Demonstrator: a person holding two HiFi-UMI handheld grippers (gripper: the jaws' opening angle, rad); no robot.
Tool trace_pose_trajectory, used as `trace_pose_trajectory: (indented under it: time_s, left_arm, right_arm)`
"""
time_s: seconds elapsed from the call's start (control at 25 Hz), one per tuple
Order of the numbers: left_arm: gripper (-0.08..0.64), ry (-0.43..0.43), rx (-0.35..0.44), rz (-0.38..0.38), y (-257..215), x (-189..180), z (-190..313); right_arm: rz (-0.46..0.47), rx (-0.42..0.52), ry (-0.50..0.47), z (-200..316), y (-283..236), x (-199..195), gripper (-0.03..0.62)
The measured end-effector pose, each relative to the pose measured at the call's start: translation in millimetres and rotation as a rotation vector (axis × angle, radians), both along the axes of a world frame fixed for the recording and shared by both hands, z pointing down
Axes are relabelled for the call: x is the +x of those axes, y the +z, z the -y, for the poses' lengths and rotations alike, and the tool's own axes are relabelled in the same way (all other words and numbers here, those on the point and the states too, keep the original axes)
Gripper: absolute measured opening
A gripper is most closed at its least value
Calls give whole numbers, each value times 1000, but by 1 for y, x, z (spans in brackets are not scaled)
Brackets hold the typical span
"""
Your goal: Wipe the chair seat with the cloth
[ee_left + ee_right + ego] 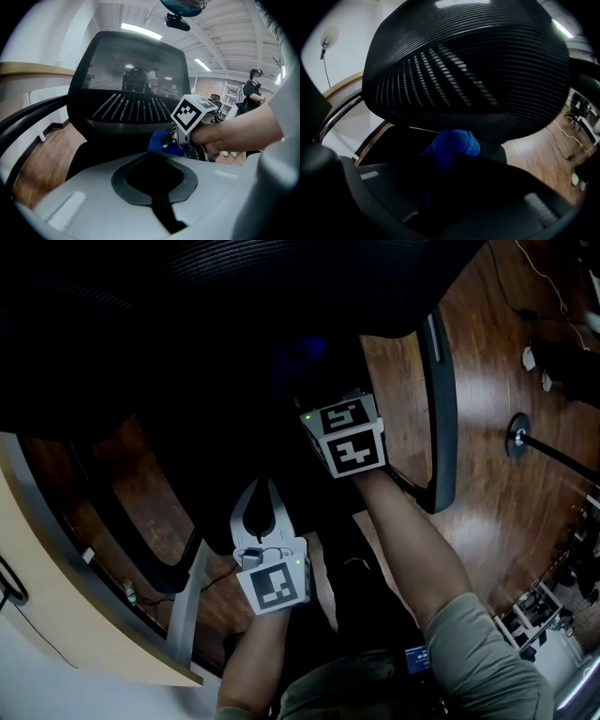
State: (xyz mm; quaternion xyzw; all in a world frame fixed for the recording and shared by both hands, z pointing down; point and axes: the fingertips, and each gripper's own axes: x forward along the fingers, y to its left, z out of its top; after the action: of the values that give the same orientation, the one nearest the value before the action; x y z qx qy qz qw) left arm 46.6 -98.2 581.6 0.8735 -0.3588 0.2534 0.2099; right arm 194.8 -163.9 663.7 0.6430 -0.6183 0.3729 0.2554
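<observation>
Nearest us, our left claw [267, 486] hangs over the front of the seat [225, 418], tips together and nothing in it. Ahead of it and a little to the right, our right claw [176, 140] is closed on the blue cloth [452, 143], which bunches out past its tips. The cloth sits low over the back of the seat, just under the lower edge of the mesh backrest [464, 61]; we cannot tell whether it touches the seat. An armrest [441, 409] runs along the right of the chair, over the wood floor [506, 512]. Far off, a person [253, 89] stands by shelving.
</observation>
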Motion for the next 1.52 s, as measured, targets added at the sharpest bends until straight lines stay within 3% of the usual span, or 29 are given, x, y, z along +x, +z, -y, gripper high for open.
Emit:
trace_pose_trajectory:
  time_s: [0.32,0.56,0.76,0.92,1.16,1.32,1.52]
  left_arm:
    - [5,48,-6,-11,7,29,-18]
    - [5,56,-16,-15,6,35,-30]
    - [5,9,-14,-4,5,12,-28]
    - [5,-44,-4,6,-3,-22,-21]
    - [5,-157,1,47,-16,-94,-19]
    - [5,-206,7,78,-20,-135,-26]
    - [5,-276,-11,81,-25,-172,-36]
  right_arm:
    - [-37,-69,208,-56,13,68,114]
    - [-44,-83,216,-69,21,75,114]
    - [-60,-42,183,-57,4,61,114]
    - [-63,12,51,-32,-18,8,114]
    - [9,85,-227,1,-39,-121,115]
    - [44,81,-382,7,-36,-203,115]
    - [76,58,-508,6,-26,-277,115]
